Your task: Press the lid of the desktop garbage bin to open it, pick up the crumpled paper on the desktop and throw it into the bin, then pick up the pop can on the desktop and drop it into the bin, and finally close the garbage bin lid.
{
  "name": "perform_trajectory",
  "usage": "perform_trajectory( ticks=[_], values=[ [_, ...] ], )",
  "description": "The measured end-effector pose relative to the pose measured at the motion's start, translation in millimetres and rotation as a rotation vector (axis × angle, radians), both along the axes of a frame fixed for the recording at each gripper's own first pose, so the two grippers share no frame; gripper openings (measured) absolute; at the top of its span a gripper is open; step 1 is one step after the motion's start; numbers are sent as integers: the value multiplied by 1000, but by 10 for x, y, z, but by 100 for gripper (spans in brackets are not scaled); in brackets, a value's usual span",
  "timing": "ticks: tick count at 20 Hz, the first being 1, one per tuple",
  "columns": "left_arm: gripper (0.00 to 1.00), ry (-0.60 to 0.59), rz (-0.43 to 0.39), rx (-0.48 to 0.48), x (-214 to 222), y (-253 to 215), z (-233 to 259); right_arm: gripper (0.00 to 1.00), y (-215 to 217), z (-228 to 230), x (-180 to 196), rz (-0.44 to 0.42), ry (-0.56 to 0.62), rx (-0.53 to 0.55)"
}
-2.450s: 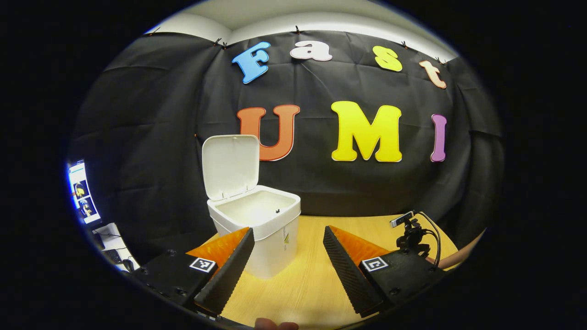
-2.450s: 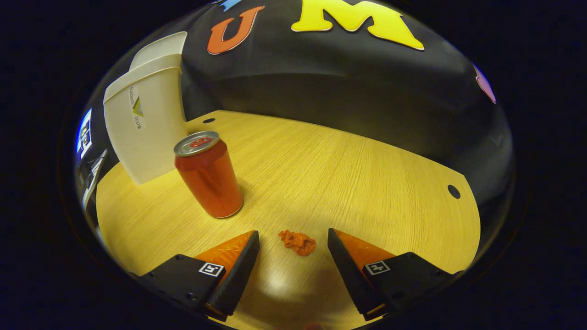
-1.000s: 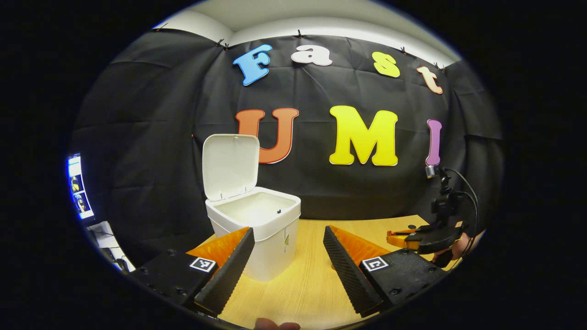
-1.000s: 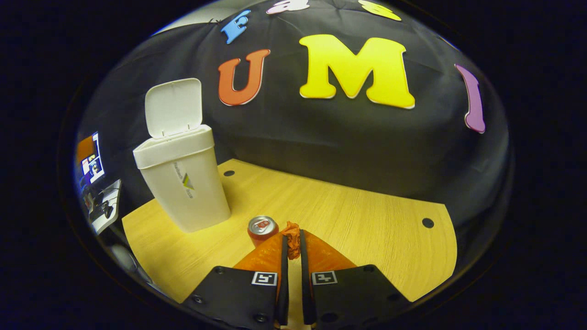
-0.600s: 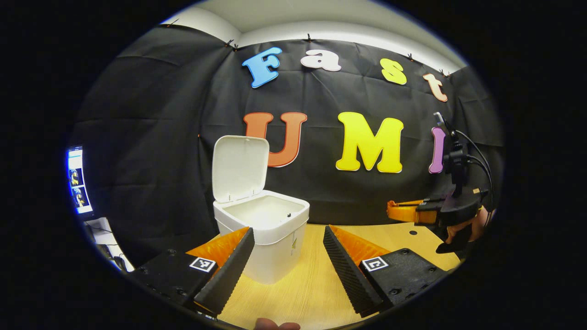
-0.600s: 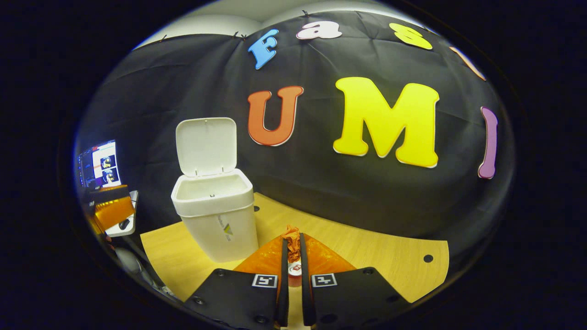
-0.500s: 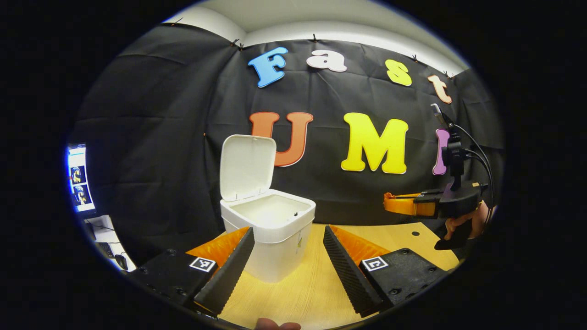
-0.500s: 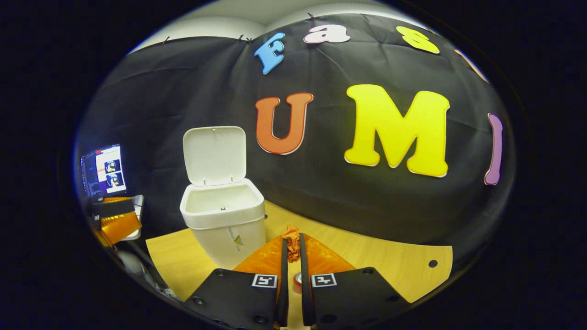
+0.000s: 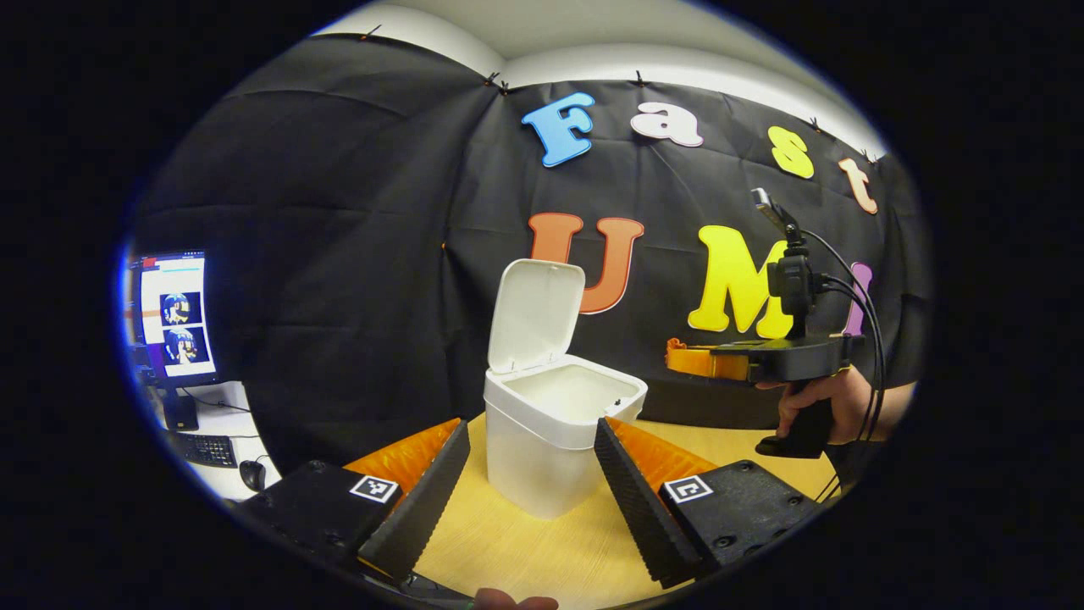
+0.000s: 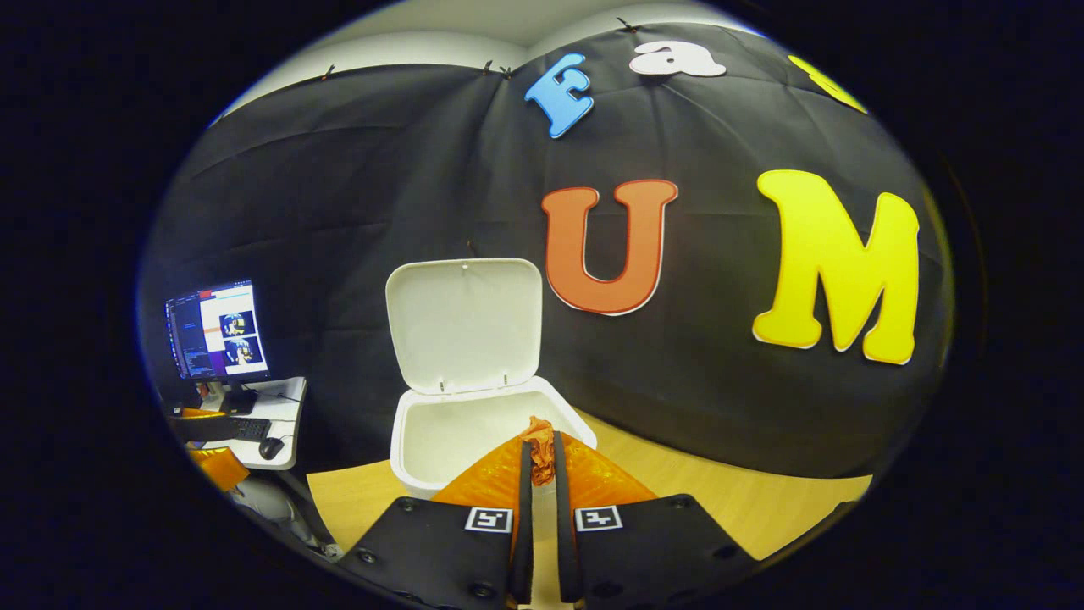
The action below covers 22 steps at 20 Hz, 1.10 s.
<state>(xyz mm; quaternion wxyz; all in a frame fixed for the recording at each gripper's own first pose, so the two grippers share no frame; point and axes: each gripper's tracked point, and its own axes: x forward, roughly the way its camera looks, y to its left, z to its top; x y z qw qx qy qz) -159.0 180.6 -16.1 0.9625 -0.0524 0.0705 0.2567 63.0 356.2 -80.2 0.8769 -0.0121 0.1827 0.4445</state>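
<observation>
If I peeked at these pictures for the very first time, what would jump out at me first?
Probably the white bin in the middle of the wooden table, with its lid standing straight up and wide open. Next, the crumpled paper pinched in the right gripper, right in front of the bin's open top. The left gripper waits open nearby, holding nothing.

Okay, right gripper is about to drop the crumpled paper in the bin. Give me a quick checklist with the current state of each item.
1. Lid open: ok, it stands upright behind the opening.
2. Crumpled paper held: ok, pinched at the right gripper tips.
3. Paper over the garbage bin opening: cannot tell; in the left gripper view the right gripper looks beside the rim.
4. Left gripper clear of the drop: ok, open, in front of the bin.
5. Bin upright on the table: ok.
</observation>
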Motion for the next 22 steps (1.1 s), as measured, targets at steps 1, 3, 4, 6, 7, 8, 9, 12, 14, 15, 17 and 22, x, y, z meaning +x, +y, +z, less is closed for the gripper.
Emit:
perform_trajectory(
  ticks=[1,3,4,6,7,8,9,12,14,15,17,22],
  values=[
    [98,-3,11,9,-23,30,20,12,130,-39,-22,16,0,-7],
    [98,-6,25,22,-80,86,41,12,398,-116,-35,40,7,-22],
    [98,-7,31,20,-99,108,42,12,526,-186,-50,54,10,-35],
    [98,-5,43,15,-121,155,58,15,735,-308,-79,80,5,-69],
    [98,-6,50,16,-140,177,54,15,809,-365,-92,92,0,-85],
    [98,-4,56,18,-163,194,42,18,862,-414,-103,103,-2,-99],
    [98,-3,60,18,-188,212,40,19,919,-464,-112,110,0,-107],
    [98,-1,66,13,-223,248,2,26,995,-526,-97,110,1,-112],
    [98,-1,64,12,-217,247,-16,37,999,-547,-88,106,-4,-124],
    [98,-3,62,14,-222,253,-2,40,992,-555,-82,104,-6,-128],
    [98,-7,55,15,-196,240,9,55,954,-546,-70,97,-3,-127],
    [98,-31,10,28,-81,144,31,68,747,-390,-69,57,1,-86]
  ],
)
